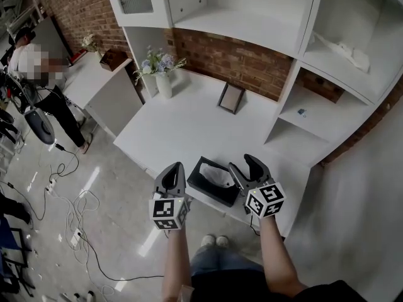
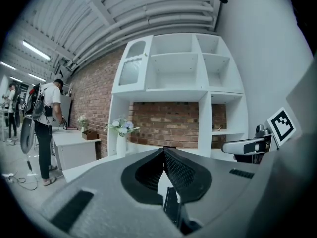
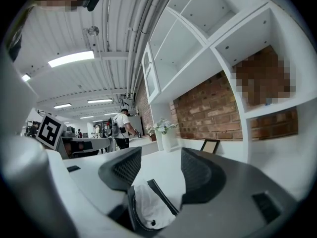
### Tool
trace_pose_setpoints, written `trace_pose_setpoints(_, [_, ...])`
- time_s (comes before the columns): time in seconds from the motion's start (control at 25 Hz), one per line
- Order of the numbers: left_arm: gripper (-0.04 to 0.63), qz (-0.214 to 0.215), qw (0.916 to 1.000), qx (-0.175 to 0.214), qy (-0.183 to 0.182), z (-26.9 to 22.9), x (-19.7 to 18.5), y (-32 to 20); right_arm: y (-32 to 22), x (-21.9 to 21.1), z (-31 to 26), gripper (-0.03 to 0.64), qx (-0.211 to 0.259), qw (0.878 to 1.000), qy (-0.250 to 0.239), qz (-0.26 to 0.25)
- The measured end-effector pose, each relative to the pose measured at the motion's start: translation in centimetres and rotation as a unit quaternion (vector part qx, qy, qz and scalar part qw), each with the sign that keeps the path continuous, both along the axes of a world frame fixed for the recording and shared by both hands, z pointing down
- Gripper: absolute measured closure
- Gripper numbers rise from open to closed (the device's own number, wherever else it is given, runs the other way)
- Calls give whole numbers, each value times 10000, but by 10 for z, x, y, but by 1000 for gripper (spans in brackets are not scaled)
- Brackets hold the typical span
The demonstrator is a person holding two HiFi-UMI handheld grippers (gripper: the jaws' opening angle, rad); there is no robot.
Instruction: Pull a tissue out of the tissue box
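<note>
Closest to the camera, at the bottom middle of the head view, the person's two forearms (image 1: 178, 264) come up into the frame. Each one holds tongs with a cube of square markers on them.

At the lower middle, the left tongs (image 1: 170, 176) are just to the left of the tissue box (image 1: 203, 180). In the left gripper view their two dark ribbed pads (image 2: 182, 170) are pressed together at the tip, and nothing is between them.

Over the right end of the box are the right tongs (image 1: 245, 168). In the right gripper view their pads (image 3: 126, 168) are spread wide apart and pinch nothing. The white tissue (image 3: 151, 206) shows low in the frame, below the gap between them, and I cannot tell if it touches them.

This box is black and stands at the front edge of the white surface (image 1: 182, 128), between the two tongs. A crumpled white tissue sticks up from its opening.

Farther up on the surface, a white vase with flowers (image 1: 162, 75) stands at the upper left of the middle and a small picture frame (image 1: 231, 97) leans on the brick wall (image 1: 239, 58). White shelves (image 1: 252, 24) fill the top and the right of the frame.

At the upper left a person (image 1: 38, 83) stands on the floor, and cables (image 1: 63, 200) lie at the lower left.
</note>
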State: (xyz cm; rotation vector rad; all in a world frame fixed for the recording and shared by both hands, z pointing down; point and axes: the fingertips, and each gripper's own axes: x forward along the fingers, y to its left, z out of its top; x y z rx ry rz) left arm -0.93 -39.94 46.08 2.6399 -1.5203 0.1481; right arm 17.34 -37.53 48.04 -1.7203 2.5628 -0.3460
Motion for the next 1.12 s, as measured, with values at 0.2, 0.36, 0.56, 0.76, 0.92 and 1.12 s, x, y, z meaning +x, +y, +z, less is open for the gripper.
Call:
trace_pose_setpoints(0.2, [589, 130, 9999, 28, 70, -2, 3, -6, -5, -4, -2, 374, -9, 9999, 112, 7])
trace_pose_setpoints(0.36, [588, 164, 9998, -8, 101, -1, 5, -8, -12, -2, -5, 374, -53, 9993, 353, -121])
trace_pose_setpoints(0.56, [588, 301, 9995, -57, 125, 5, 11, -3, -25, -9, -10, 376, -242, 9920, 1051, -663])
trace_pose_setpoints(0.76, [588, 338, 9992, -113, 161, 9, 10, 2, -31, -32, -3, 379, -708, 9624, 2070, -1610])
trace_pose_setpoints(0.92, [588, 324, 9992, -154, 167, 13, 7, 3, -29, -46, 21, 383, -1187, 9208, 2880, -2347])
trace_pose_setpoints(1.12, [588, 243, 9993, -231, 189, 21, 0, 4, -23, -59, 59, 385, -1708, 8668, 3594, -3005])
